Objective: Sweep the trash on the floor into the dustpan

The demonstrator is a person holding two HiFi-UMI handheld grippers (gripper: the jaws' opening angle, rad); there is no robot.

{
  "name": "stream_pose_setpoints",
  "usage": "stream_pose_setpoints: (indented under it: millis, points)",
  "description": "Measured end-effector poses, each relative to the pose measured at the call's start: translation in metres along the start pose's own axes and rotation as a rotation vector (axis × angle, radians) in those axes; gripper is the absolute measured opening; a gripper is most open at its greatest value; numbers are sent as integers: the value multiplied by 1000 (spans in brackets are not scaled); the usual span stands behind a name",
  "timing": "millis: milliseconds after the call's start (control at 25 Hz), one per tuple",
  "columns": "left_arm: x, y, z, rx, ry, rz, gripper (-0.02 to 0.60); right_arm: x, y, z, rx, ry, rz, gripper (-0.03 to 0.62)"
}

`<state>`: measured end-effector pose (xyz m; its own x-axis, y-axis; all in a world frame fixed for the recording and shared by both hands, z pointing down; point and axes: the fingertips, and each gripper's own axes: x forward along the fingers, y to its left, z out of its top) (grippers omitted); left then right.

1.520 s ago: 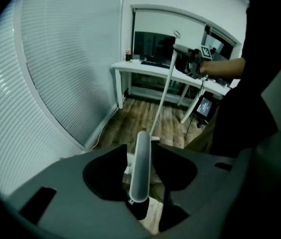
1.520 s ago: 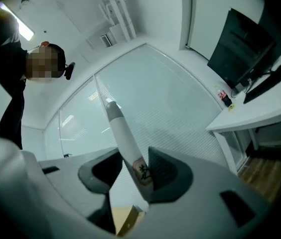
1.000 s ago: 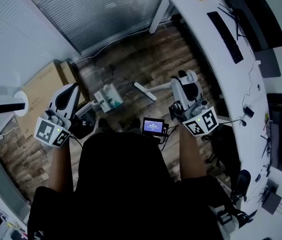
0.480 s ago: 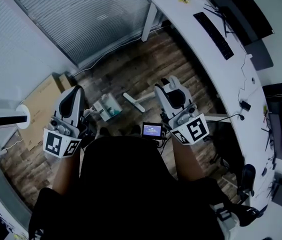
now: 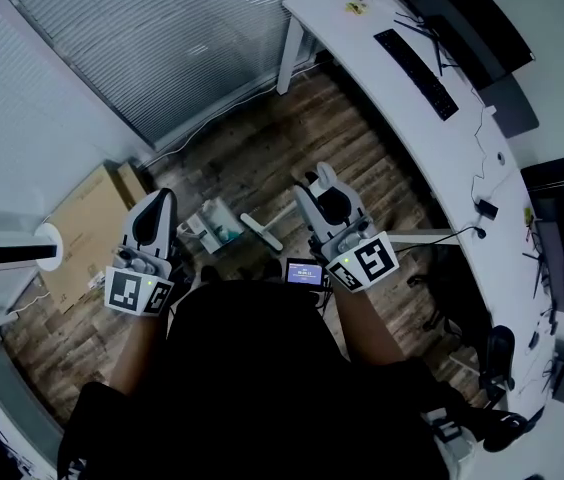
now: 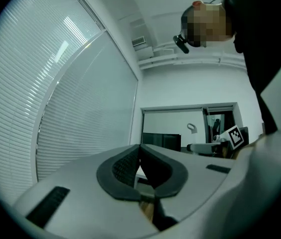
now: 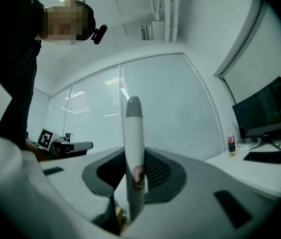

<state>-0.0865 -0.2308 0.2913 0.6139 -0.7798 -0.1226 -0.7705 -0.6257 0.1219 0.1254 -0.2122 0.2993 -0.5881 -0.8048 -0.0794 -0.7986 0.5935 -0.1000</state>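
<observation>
Right gripper (image 7: 130,151): jaws pinched on a white broom handle (image 7: 133,118), which stands upright across them, grey cap uppermost; gripped that way, I judge, so the person can sweep while standing. Left gripper (image 6: 140,148): jaws pressed together, nothing visible between them; carried level, seemingly kept free for steadying work. Dustpan (image 5: 214,224): pale green and white, down on the wood floor (image 5: 262,148) ahead of the person, between the 2 grippers and nearer the left one. White bar (image 5: 262,233) just beside it: possibly the broom's lower end; uncertain. Trash: too small to pick out. Status: sweeping not yet under way, by my reading; broom must meet debris first.
</observation>
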Motion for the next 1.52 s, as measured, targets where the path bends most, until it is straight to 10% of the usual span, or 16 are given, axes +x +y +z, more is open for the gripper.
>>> stream_pose_setpoints:
  millis: [1520]
  points:
    - [9, -96, -103, 4, 197, -23, -5, -128, -89, -58, -8, 78, -171, 94]
